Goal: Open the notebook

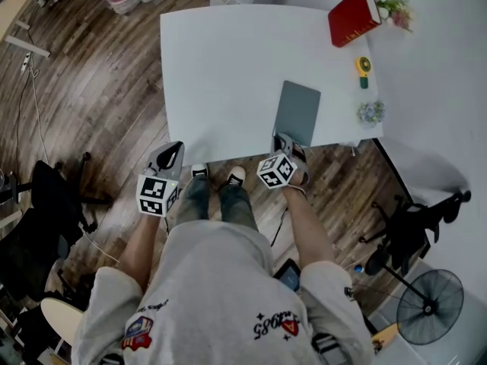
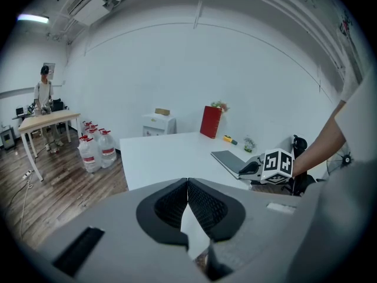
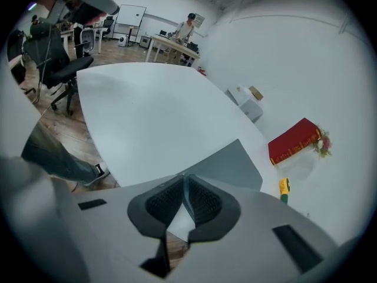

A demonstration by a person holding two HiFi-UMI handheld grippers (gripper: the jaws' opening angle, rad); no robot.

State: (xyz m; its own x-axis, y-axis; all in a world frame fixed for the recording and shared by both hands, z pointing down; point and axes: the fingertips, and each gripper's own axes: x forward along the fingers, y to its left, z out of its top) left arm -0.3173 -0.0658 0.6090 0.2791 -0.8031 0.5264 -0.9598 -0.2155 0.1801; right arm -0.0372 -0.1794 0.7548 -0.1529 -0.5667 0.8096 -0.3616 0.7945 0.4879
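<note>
White table (image 1: 228,67) on a wood-plank floor; a thin grey notebook (image 1: 298,111) lies flat and shut at the table's near edge, with an upright red hardcover book (image 1: 353,15) well beyond it by the wall. Right gripper (image 1: 283,139) sits at the notebook's near edge, jaws drawn together and seemingly pinching the cover's lip, likely because that free edge is the one that can lift. Left gripper (image 1: 173,152) hangs well left of the notebook, off the table, jaws closed on nothing, probably kept clear of the cover's swing.
</note>
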